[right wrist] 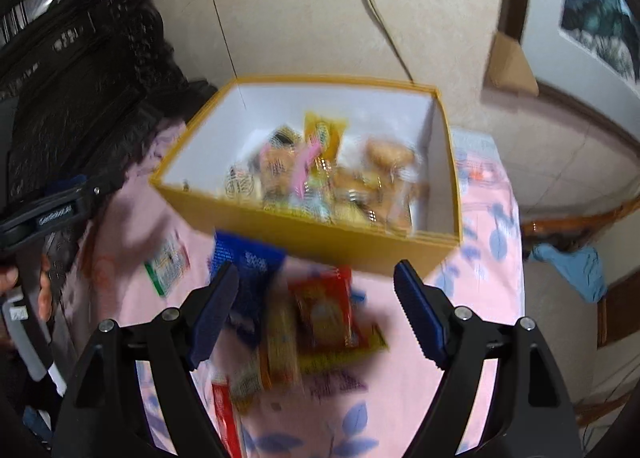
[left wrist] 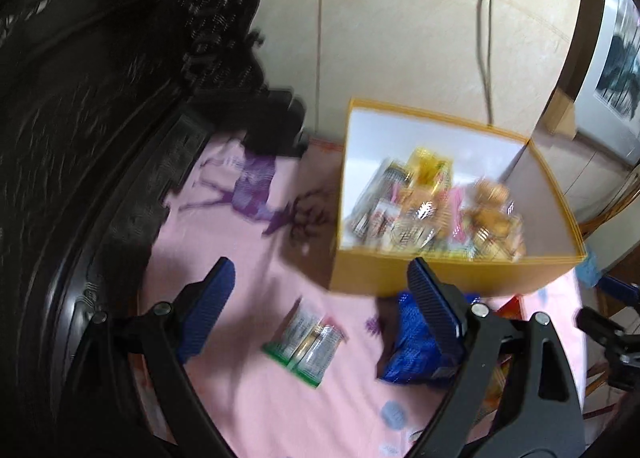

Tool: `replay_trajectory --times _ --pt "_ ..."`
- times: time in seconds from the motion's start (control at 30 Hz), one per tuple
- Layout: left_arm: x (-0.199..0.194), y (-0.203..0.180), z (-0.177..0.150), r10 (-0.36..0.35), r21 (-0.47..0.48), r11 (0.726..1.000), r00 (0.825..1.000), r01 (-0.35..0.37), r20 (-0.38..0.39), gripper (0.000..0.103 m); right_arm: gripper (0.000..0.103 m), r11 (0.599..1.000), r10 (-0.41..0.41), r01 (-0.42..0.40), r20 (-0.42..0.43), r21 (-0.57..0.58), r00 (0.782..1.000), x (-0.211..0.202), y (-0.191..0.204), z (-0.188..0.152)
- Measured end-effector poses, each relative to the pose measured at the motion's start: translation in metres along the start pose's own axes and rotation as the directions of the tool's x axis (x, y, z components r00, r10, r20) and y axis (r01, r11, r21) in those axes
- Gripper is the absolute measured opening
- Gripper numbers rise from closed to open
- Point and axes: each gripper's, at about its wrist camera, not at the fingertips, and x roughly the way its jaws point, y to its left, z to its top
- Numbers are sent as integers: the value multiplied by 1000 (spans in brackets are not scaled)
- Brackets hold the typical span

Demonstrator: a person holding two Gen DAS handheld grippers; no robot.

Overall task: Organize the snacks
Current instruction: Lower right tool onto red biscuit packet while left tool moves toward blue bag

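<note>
A yellow box with white inner walls stands on the pink cloth and holds several snack packets. My left gripper is open above the cloth with nothing between its fingers. A green-and-silver packet lies below it, and a blue packet lies partly behind its right finger. In the right wrist view the box is just ahead. My right gripper is open over a blurred red packet and yellow-orange packets. The blue packet and the green packet lie to their left.
Dark carved furniture borders the cloth on the left. A tiled wall with a socket and cable rises behind the box. The table's edge falls away on the right, with a blue rag beyond. A hand shows at the left edge.
</note>
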Motion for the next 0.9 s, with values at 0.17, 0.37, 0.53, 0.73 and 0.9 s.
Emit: replay_trajectory --times 0.17,0.37,0.53,0.73,0.9 --pt "31 -4 -44 14 28 1000 995 -12 -99 90 80 999 -21 24 -104 27 994 32 -12 -38" --pt "54 -9 -68 38 60 998 989 -29 -143 90 80 999 -32 36 -125 31 992 66 -12 -46" --pt "59 -10 -72 37 62 998 988 -27 -151 90 80 998 -37 44 -148 46 988 91 -12 -43" --pt "62 -11 -74 37 70 997 987 -26 -155 90 80 997 -44 55 -161 60 986 106 -15 -43" --pt "69 -9 -77 39 74 997 985 -27 -170 90 80 996 -61 73 -178 58 982 117 -14 -44"
